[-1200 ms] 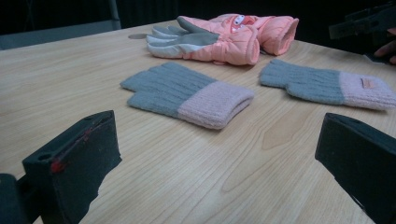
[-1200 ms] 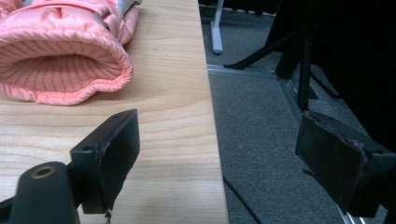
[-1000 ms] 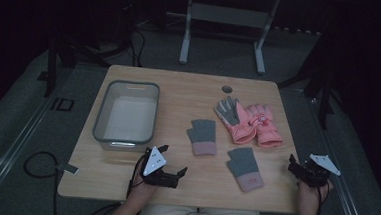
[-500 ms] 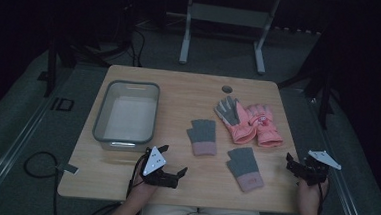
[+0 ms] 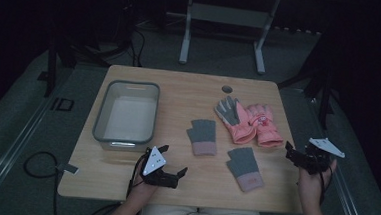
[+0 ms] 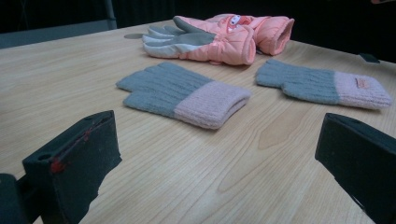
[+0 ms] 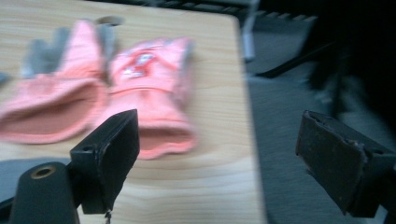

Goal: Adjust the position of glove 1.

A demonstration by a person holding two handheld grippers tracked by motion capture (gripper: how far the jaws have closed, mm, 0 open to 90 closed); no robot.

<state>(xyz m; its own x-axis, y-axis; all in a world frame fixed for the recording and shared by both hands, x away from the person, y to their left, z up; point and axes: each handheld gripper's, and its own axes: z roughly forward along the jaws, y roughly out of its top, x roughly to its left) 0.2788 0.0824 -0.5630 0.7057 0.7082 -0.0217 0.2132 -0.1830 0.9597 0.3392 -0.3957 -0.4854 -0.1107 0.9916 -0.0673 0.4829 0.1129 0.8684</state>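
Left gripper (image 5: 172, 162): lower centre-left of high view, jaws spread wide, holding nothing, low over table (image 5: 179, 94).
Right gripper (image 5: 296, 155): right edge of frame, beyond table's right rim, jaws wide apart, empty.
Nearer grey knit glove (image 6: 184, 93): centre of left gripper view, flat, pink cuff toward camera.
Second grey knit glove (image 6: 324, 84): right, apart from first.
Pink ski gloves (image 5: 250, 122): upper right of table, side by side, touching.
Grey tub (image 5: 125, 133): left part of table.

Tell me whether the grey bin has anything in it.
Empty: the high view shows the grey bin with a bare pale floor; all four gloves lie on the table.
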